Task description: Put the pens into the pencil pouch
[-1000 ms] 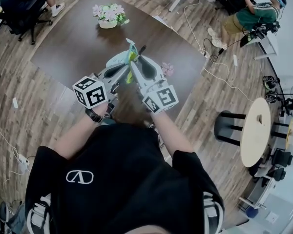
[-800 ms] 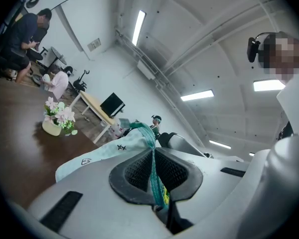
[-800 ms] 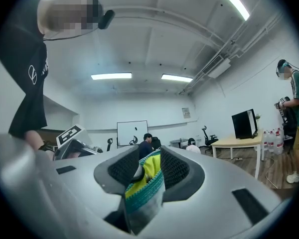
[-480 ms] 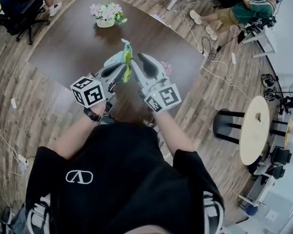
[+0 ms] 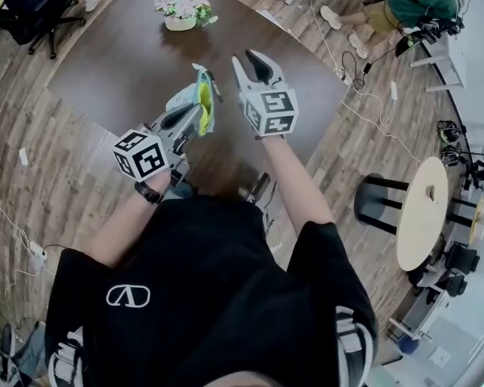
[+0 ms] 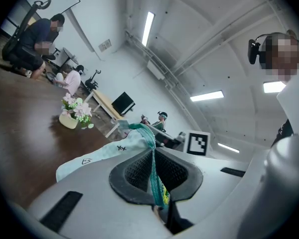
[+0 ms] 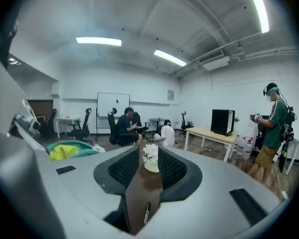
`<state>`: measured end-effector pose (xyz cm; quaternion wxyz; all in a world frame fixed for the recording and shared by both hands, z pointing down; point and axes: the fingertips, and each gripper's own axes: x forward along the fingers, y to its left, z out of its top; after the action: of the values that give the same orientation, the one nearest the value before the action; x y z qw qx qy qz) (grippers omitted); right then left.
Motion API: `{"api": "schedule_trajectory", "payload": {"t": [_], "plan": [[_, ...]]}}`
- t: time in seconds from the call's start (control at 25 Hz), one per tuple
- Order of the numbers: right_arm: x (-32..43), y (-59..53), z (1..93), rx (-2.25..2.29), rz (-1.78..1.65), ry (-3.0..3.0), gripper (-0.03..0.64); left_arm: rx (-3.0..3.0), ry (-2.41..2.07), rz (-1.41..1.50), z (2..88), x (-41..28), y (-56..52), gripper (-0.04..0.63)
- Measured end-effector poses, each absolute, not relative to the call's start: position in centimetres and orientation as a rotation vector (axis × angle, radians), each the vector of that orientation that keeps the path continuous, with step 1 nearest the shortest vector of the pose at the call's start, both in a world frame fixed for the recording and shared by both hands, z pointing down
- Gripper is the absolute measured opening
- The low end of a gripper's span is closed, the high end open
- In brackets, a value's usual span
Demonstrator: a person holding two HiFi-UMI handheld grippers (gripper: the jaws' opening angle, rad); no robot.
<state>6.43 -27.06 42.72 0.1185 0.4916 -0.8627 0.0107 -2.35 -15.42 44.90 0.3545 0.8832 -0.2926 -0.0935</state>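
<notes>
Pencil pouch [image 5: 185, 97] pinched at zip edge by left hand-held gripper [image 5: 195, 118], clenched shut on it, held up off worktop [image 5: 129, 55]. Right hand-held gripper [image 5: 250, 61] released, jaws apart, empty, just beside pouch. Pen [image 7: 146, 212] flat on worktop. Flower pot [image 5: 180, 8] at far end.

white oval emblem [image 5: 127, 296] on the black shirt [image 5: 226, 280], no legible words

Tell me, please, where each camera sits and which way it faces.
Head view: on the person's head, steeply down at the table; torso and forearms show.
Left gripper view: on the left gripper, along jaws shut on the pencil pouch; the person's head shows.
Right gripper view: on the right gripper, through parted jaws across the table; no body.
Shared: all show the flower pot.
</notes>
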Motion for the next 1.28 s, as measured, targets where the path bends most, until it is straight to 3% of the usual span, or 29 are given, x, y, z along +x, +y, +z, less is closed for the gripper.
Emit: {"api": "schedule_trajectory", "payload": {"t": [0.68, 1.04, 1.16, 1.28], "plan": [[4.6, -36.1, 75.9, 0.817, 0.682, -1.854, 0.118, 2.161, -0.885, -0.203, 49.2, -4.6, -15.0, 0.015], [5.1, -35.2, 82.1, 0.751, 0.759, -1.672, 0.113, 2.121, -0.93, -0.199, 51.0, -6.2, -14.0, 0.015], [4.7, -35.0, 82.3, 0.755, 0.73, -1.656, 0.046, 2.12, -0.934, -0.198, 51.3, -7.1, -13.3, 0.015], [5.3, -34.9, 82.1, 0.736, 0.739, -1.656, 0.044, 2.12, -0.936, -0.193, 51.2, -6.4, -13.5, 0.015]]}}
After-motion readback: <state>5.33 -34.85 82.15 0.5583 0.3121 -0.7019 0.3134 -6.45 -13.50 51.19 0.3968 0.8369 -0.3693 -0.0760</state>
